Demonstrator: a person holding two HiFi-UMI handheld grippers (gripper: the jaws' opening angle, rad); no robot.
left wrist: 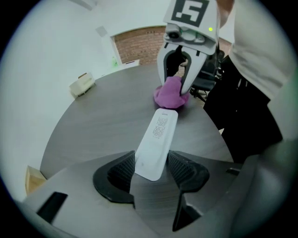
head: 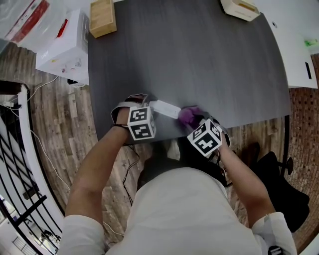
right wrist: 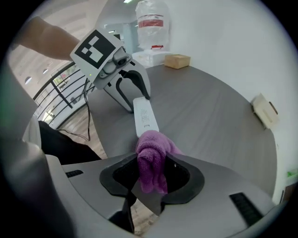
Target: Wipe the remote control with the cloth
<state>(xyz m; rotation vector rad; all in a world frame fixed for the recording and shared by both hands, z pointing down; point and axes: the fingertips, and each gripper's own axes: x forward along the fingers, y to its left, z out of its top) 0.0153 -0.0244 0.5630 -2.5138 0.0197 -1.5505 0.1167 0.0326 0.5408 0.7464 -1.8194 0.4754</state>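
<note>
Right gripper (right wrist: pixel 151 173) pinches the purple cloth (right wrist: pixel 151 151), which touches one end of the remote control (right wrist: pixel 143 116) on the table (head: pixel 199 60); left gripper (left wrist: pixel 151 169) clamps the other end. Hold that clamp firm; stroke lengthwise, lightly.

Table: dark grey wood-grain tabletop (head: pixel 199 64)
Near edge: long white plastic remote control (head: pixel 165 108), soft purple cloth (head: pixel 188 115) touching one end
Far corners: light wooden block (head: pixel 102 17); small cream box (head: pixel 240 8)
</note>
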